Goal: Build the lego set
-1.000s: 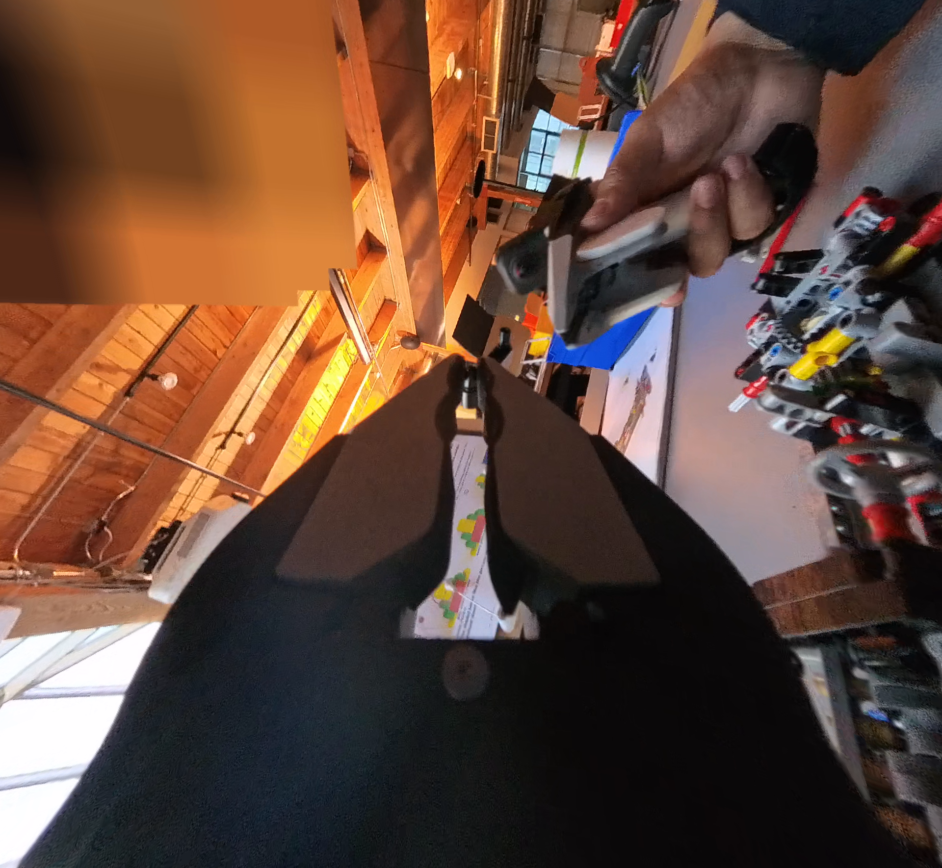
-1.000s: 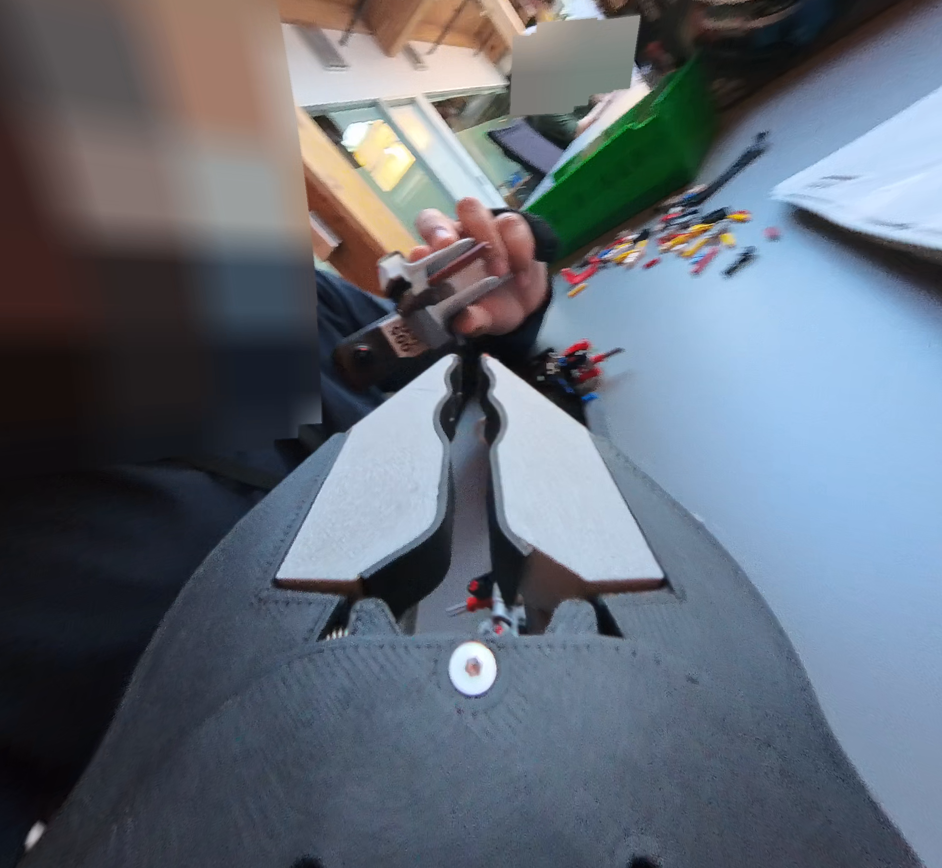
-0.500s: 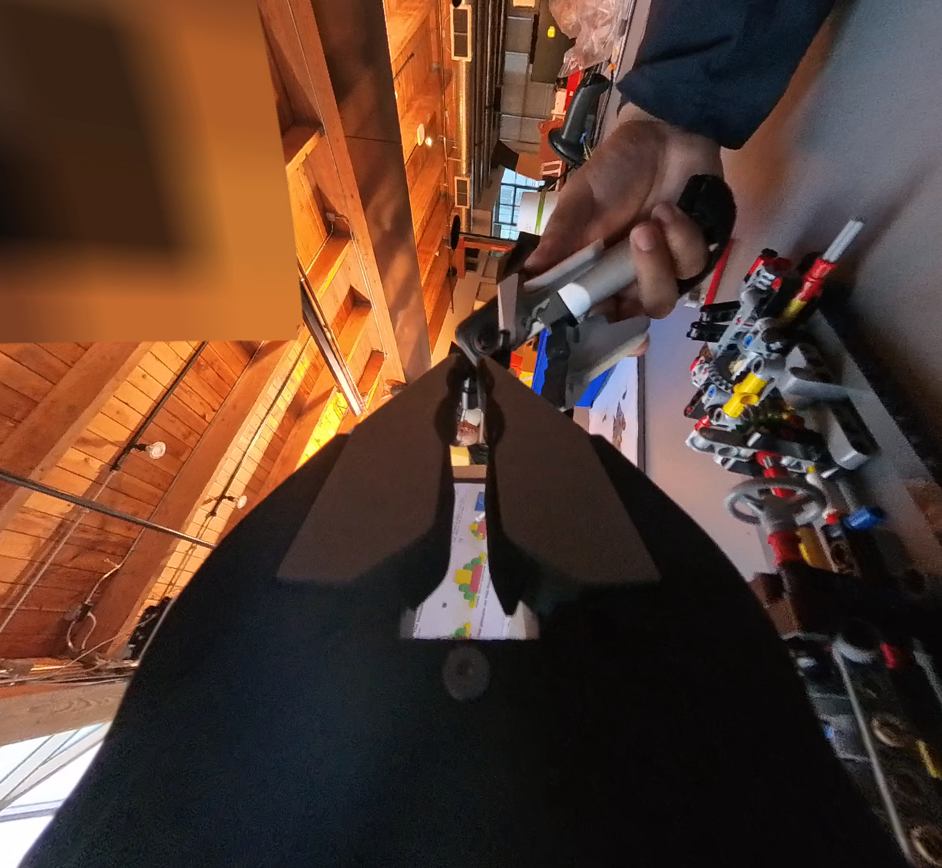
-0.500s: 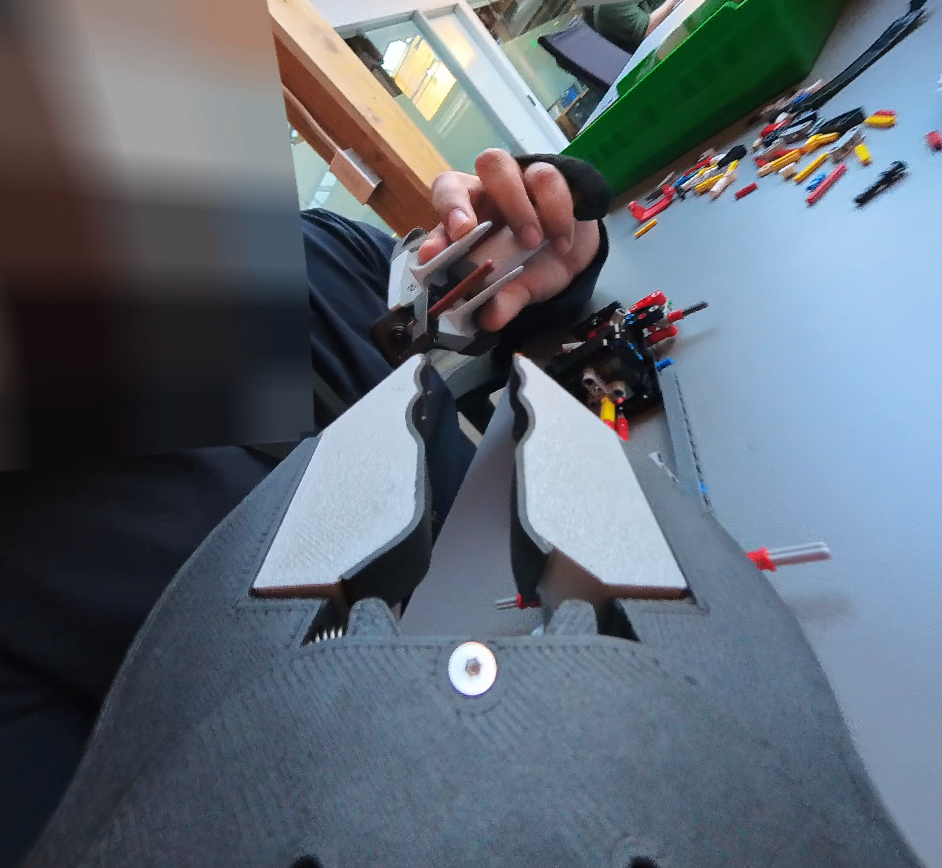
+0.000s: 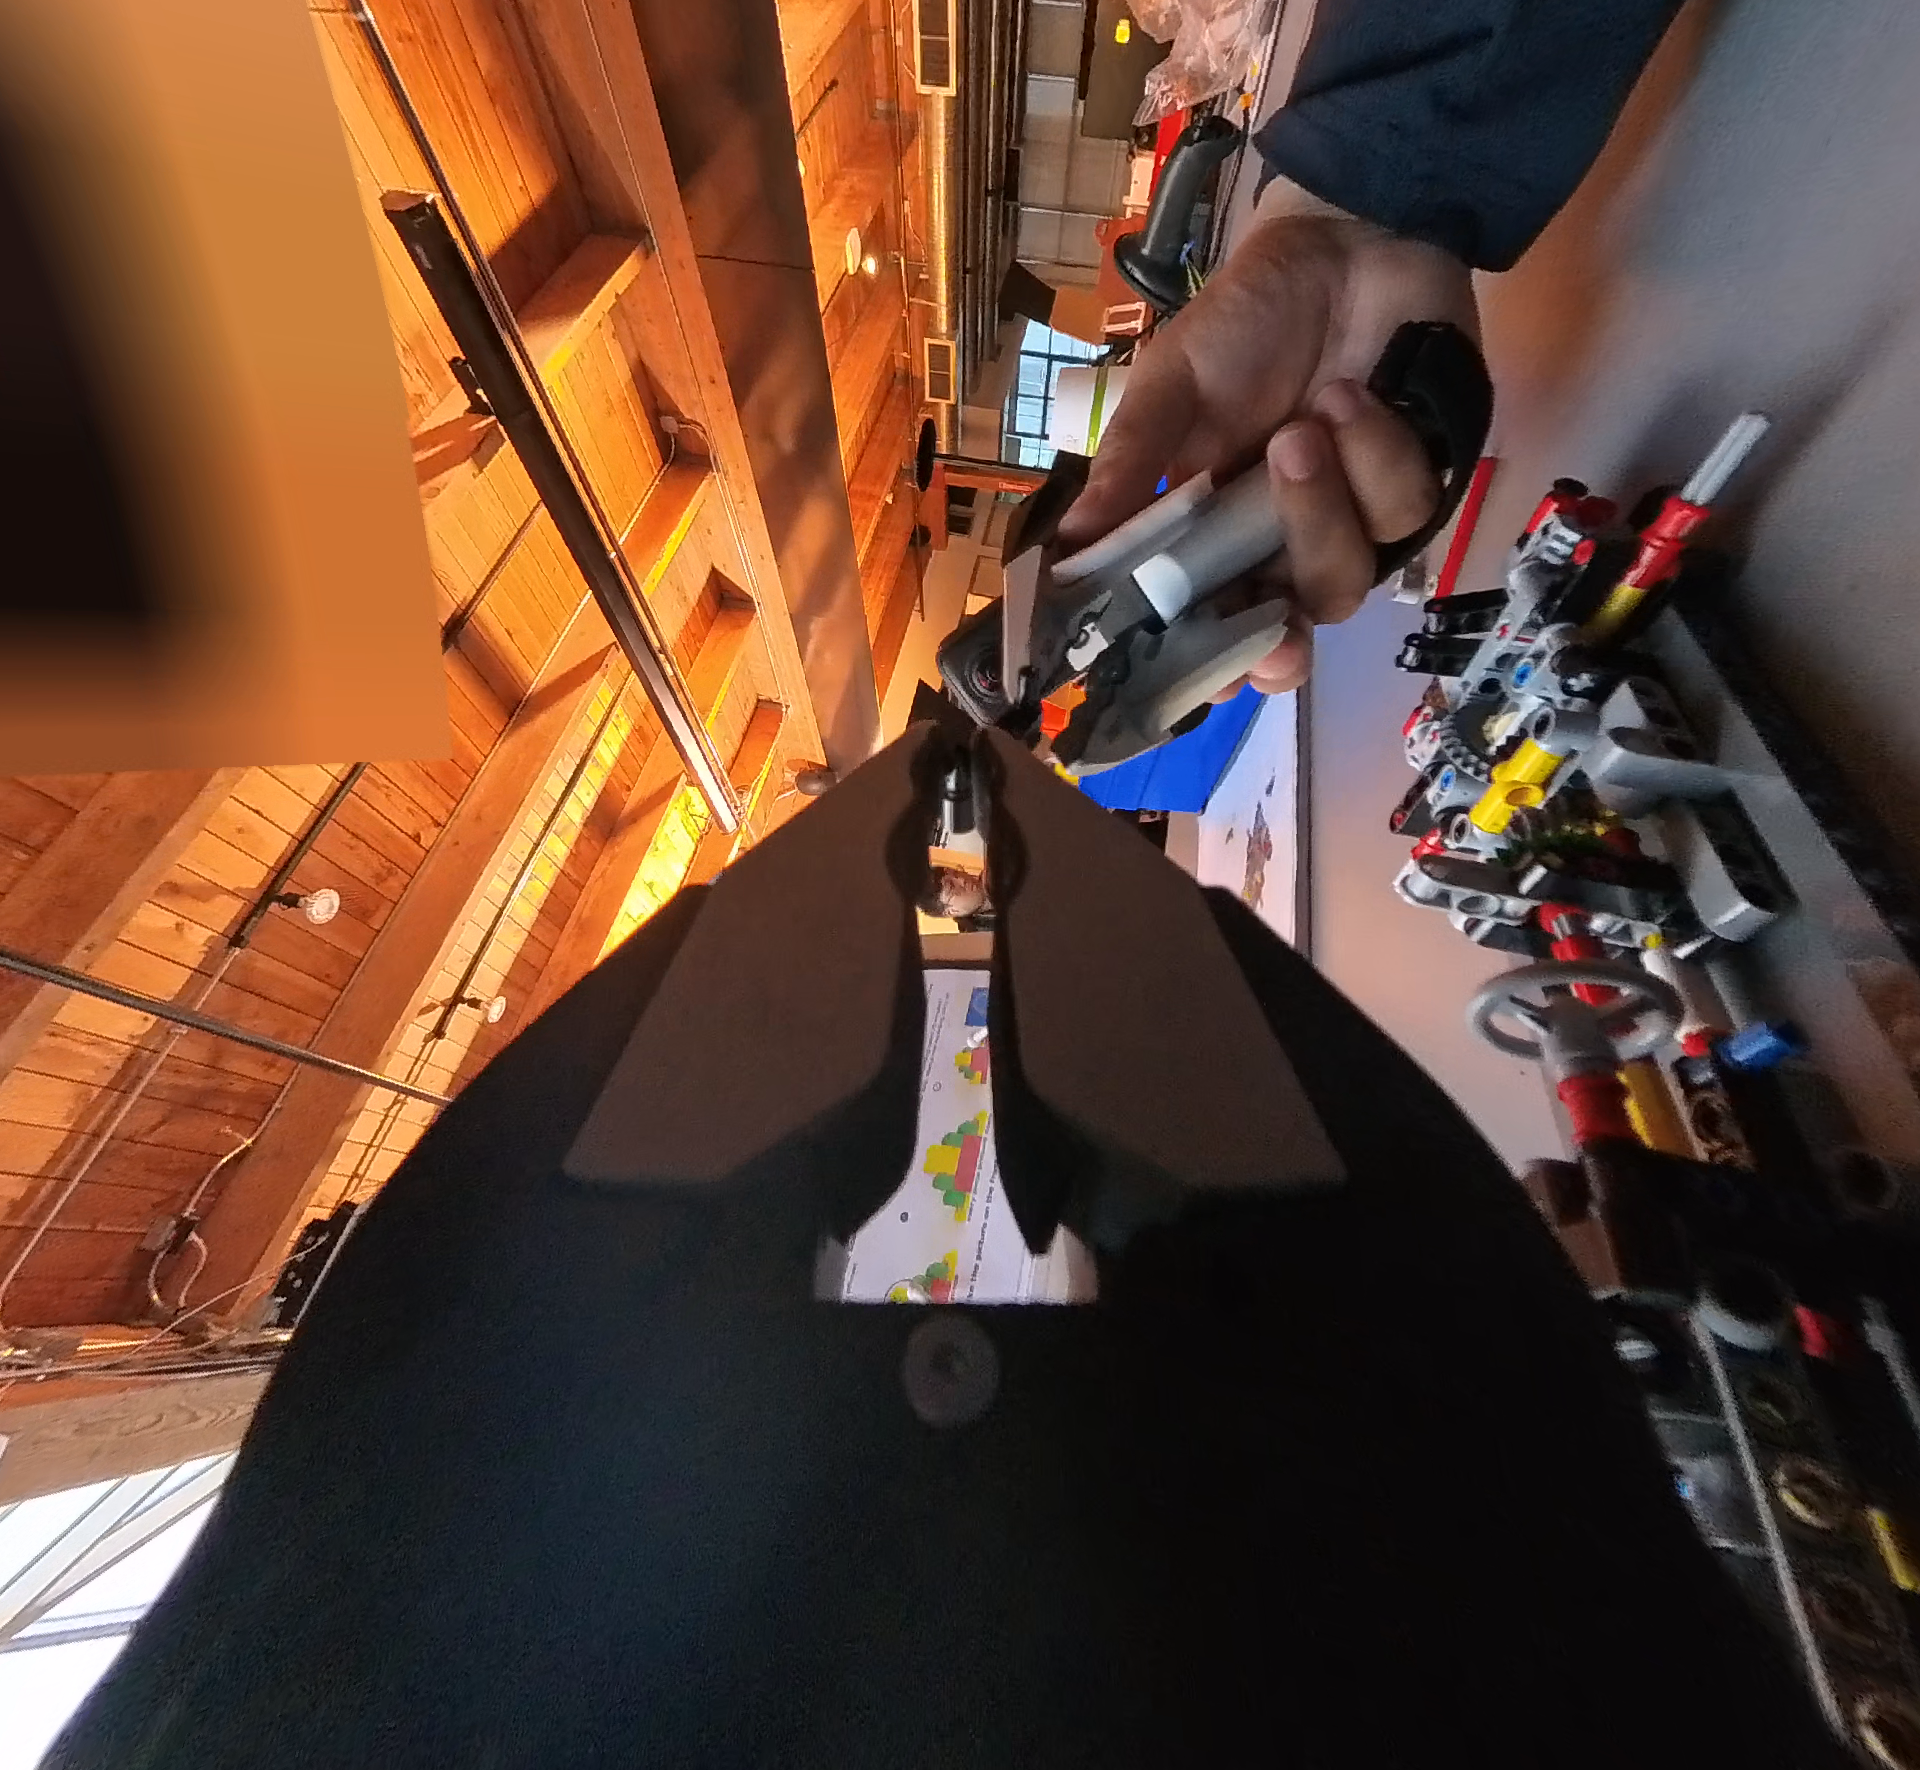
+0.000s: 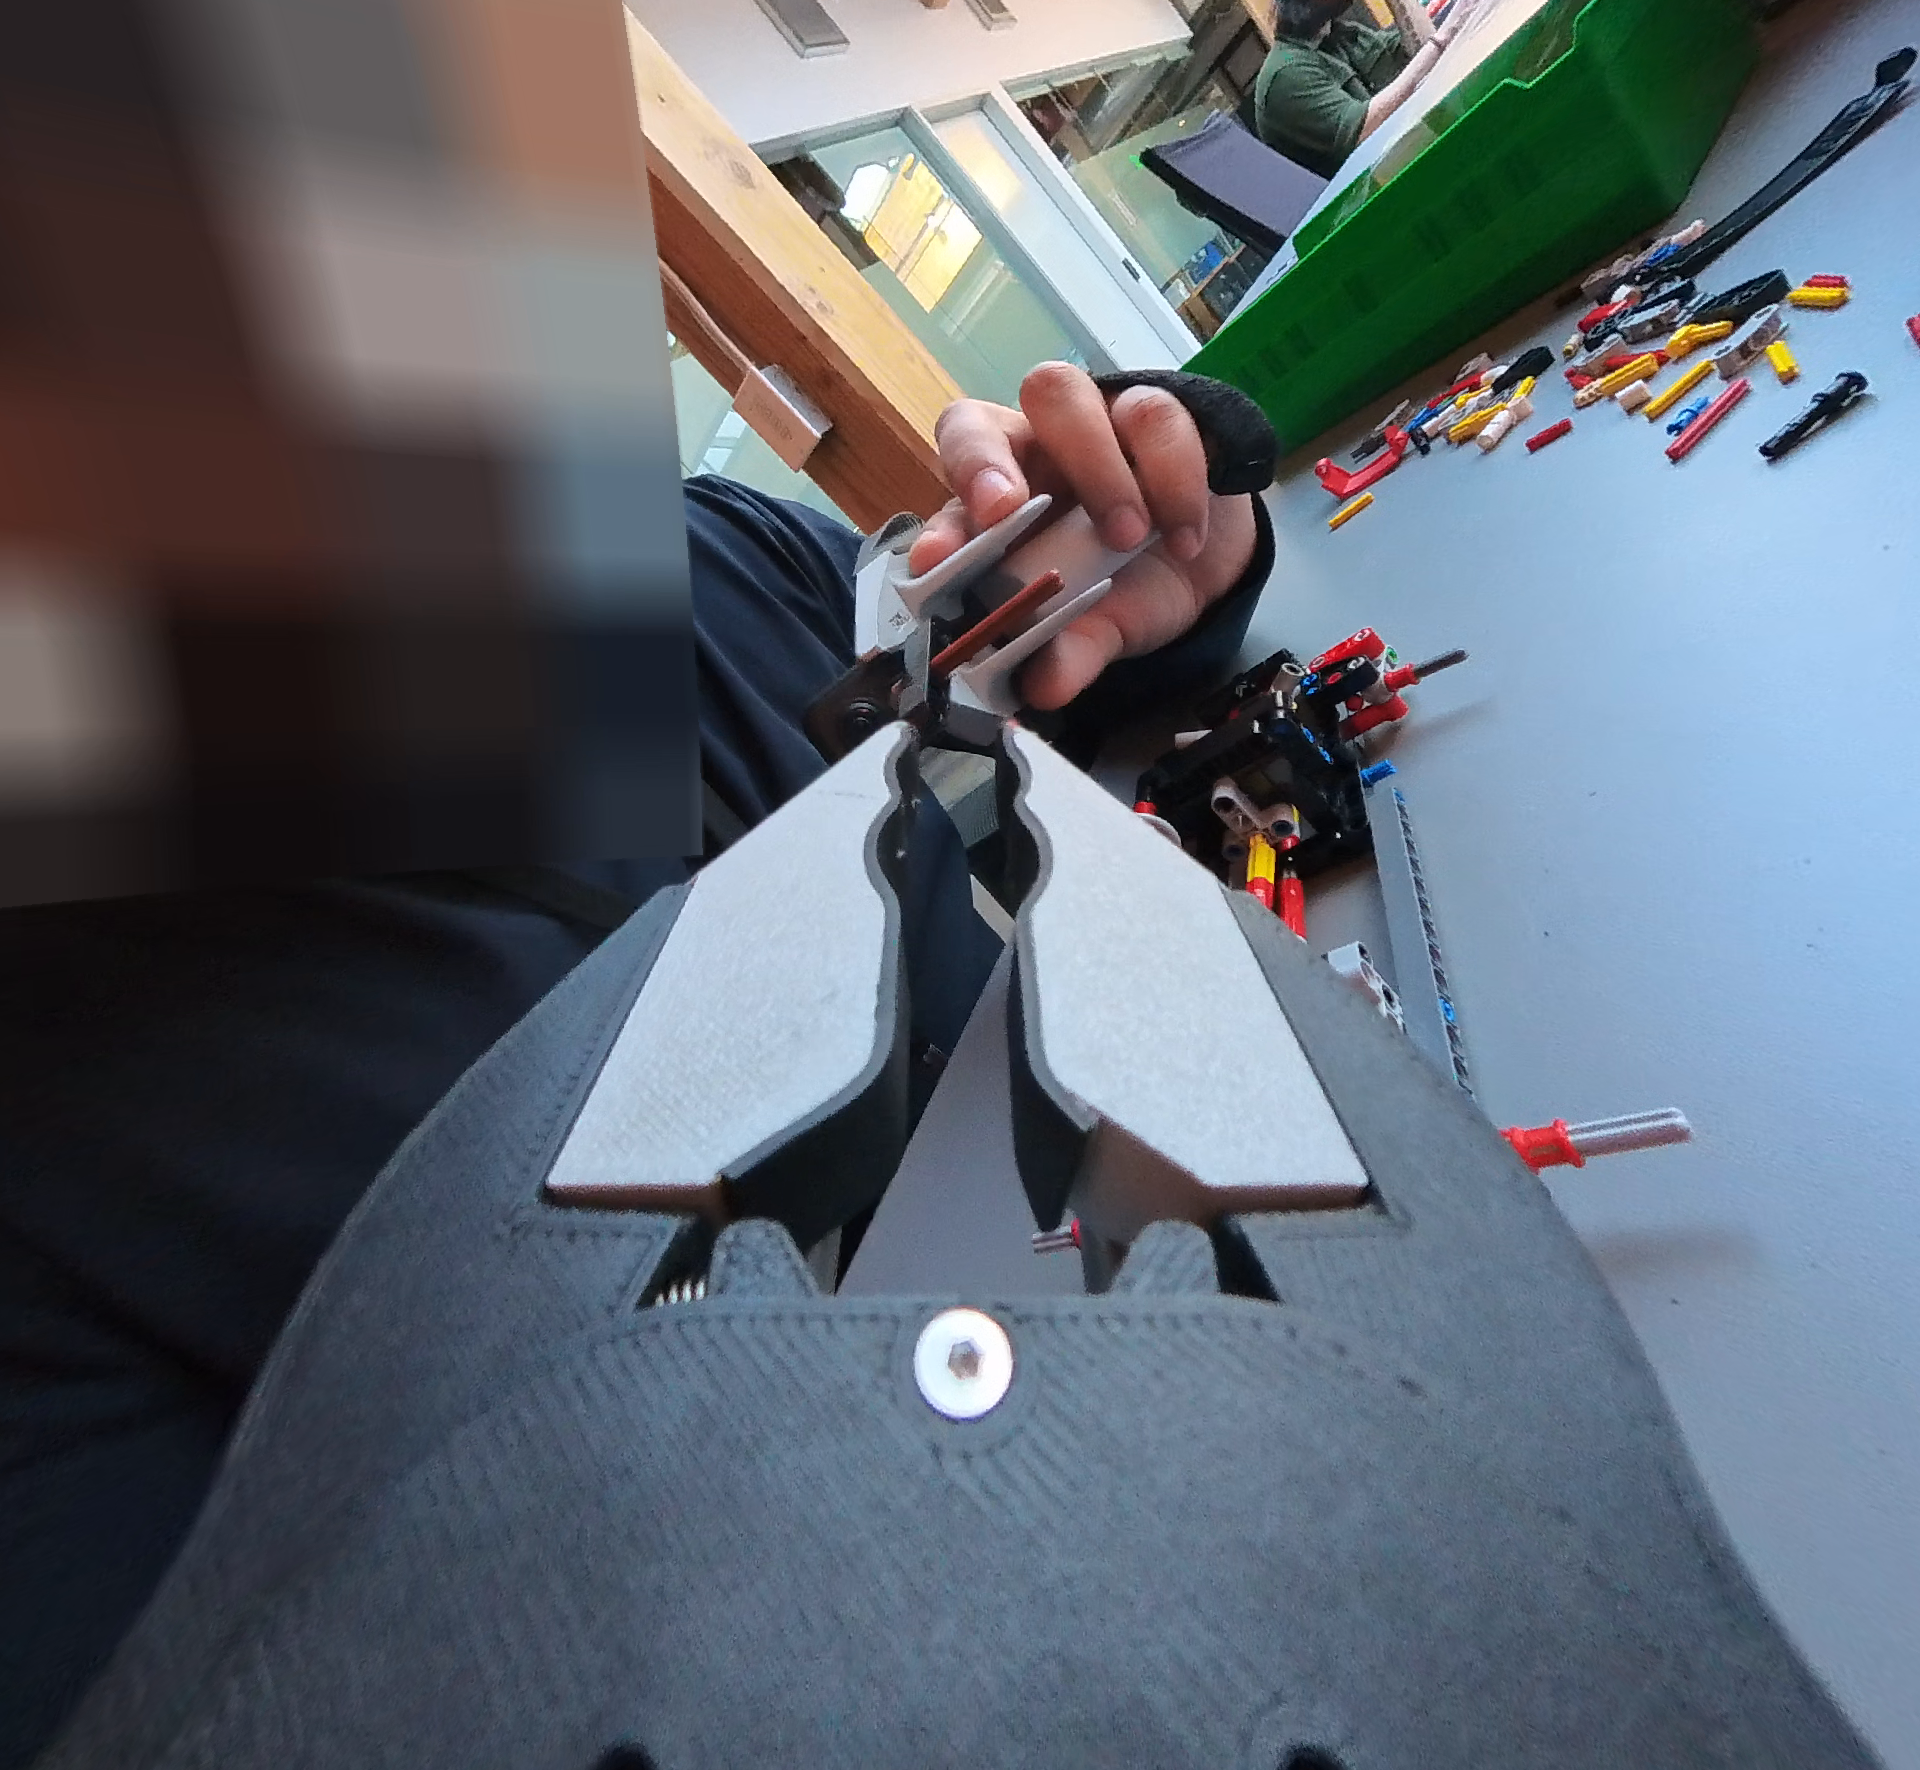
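Left tool (image 5: pixel 961 764) pinched shut, right tool (image 6: pixel 956 744) slightly parted, tips meeting.

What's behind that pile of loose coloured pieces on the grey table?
A green bin stands right behind the loose pieces; a black strap lies alongside. The bin's inside is hidden by its wall.
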